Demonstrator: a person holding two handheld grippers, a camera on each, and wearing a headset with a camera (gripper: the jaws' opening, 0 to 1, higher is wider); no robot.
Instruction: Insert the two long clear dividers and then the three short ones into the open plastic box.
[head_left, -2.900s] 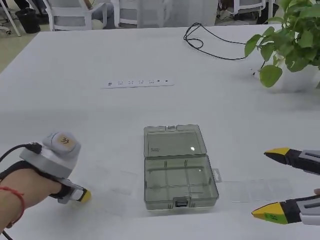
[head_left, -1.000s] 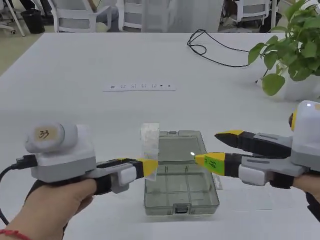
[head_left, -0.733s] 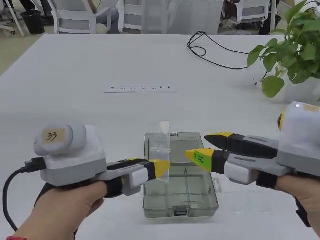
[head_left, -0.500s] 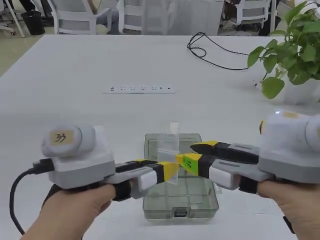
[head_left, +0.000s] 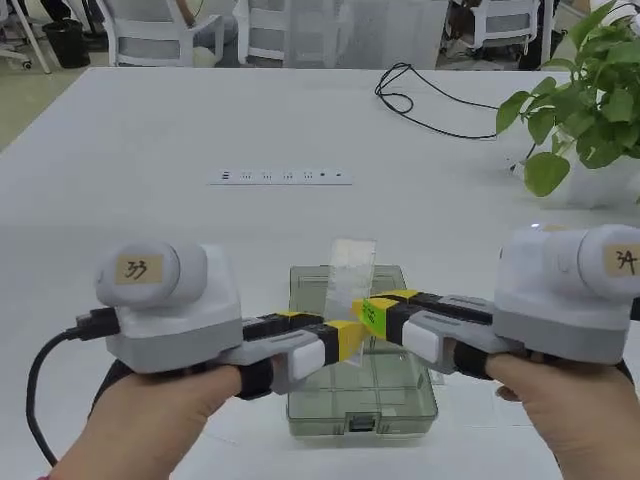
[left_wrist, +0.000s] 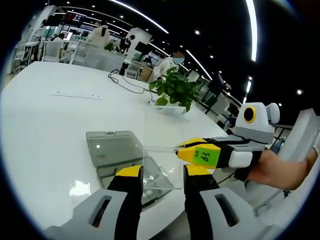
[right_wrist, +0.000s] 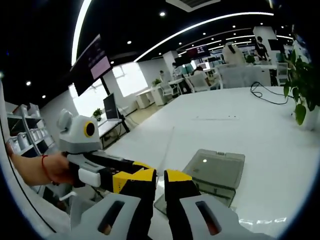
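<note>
A clear divider (head_left: 350, 285) stands upright above the open plastic box (head_left: 362, 404). My left gripper (head_left: 335, 335) comes in from the left and is shut on the divider's lower part, across its width (left_wrist: 162, 150). My right gripper (head_left: 385, 305) reaches in from the right, its jaws shut on the sheet's side edge. In the right gripper view the divider (right_wrist: 167, 147) shows edge-on as a thin line rising from between the right gripper (right_wrist: 160, 175) jaws, with the left gripper (right_wrist: 135, 172) beside it. The box (right_wrist: 215, 170) lies open, lid flat on the far side.
A white power strip (head_left: 280, 177) lies mid-table beyond the box. A black cable (head_left: 425, 100) loops at the far right, near a potted plant (head_left: 585, 90). Faint clear pieces (right_wrist: 262, 220) lie on the table beside the box. Chairs line the far table edge.
The left gripper has brought the divider from the table's left side up over the box. The right gripper came in from the right and closed on the sheet's edge.
</note>
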